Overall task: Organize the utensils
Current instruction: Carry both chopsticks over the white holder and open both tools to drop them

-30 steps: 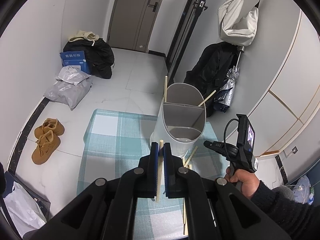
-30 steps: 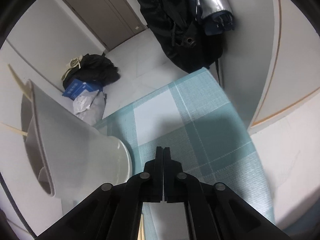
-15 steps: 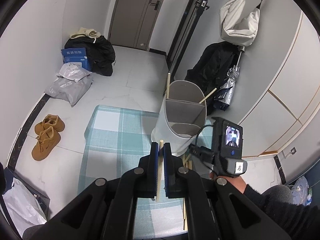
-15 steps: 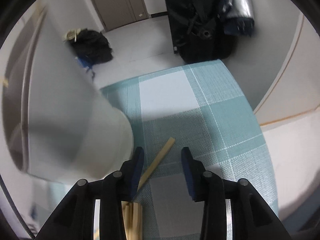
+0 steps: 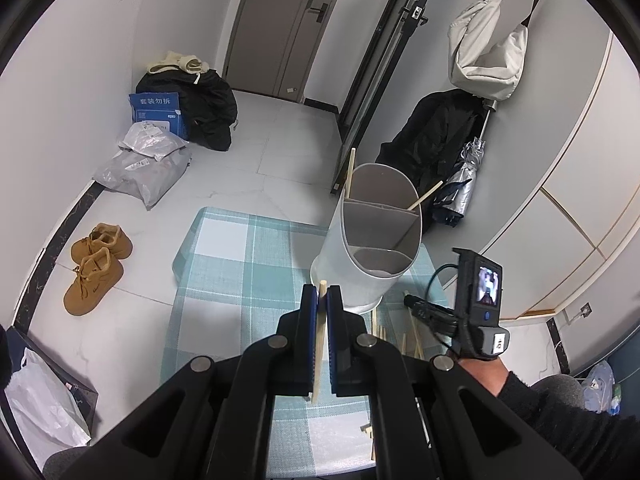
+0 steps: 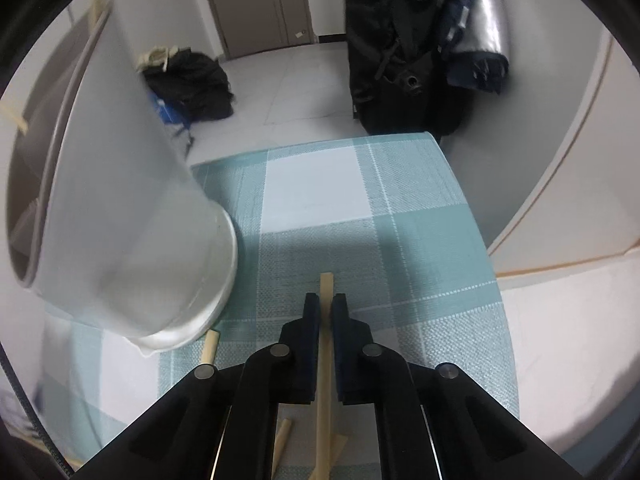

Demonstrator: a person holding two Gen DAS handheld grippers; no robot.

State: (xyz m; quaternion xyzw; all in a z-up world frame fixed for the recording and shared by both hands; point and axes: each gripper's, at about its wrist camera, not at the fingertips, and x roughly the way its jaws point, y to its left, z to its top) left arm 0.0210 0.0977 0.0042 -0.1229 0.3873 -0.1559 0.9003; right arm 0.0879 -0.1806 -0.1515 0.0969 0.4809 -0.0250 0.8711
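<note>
Your left gripper [image 5: 322, 298] is clenched on one chopstick [image 5: 319, 336], which runs lengthwise between the pads with its tip poking out just past the fingertips and its other end showing below the jaws. Straight ahead of those jaws, just beyond the tip, stands the holder [image 5: 370, 240], a pale tub split into compartments; two sticks [image 5: 426, 195] already lean in its far compartment, one at the left rim and one at the right. The holder sits on the checked mat [image 5: 240, 272]. To the right of your left jaws, loose sticks [image 5: 412, 330] lie on the mat near the holder's base, and past them your right hand [image 5: 478, 364] grips its tool. Your right gripper [image 6: 326, 304] has just been closing, and a second stick [image 6: 325, 340] lies between its jaws: the pads sit tight at either side of it, so it looks grasped, with the end jutting forward beyond the fingertips over the mat. To the left of the right jaws the holder [image 6: 132, 240] looms close, and another stick end [image 6: 210, 346] rests on the mat beside its base. More ends [image 6: 282, 442] lie below those jaws.
</note>
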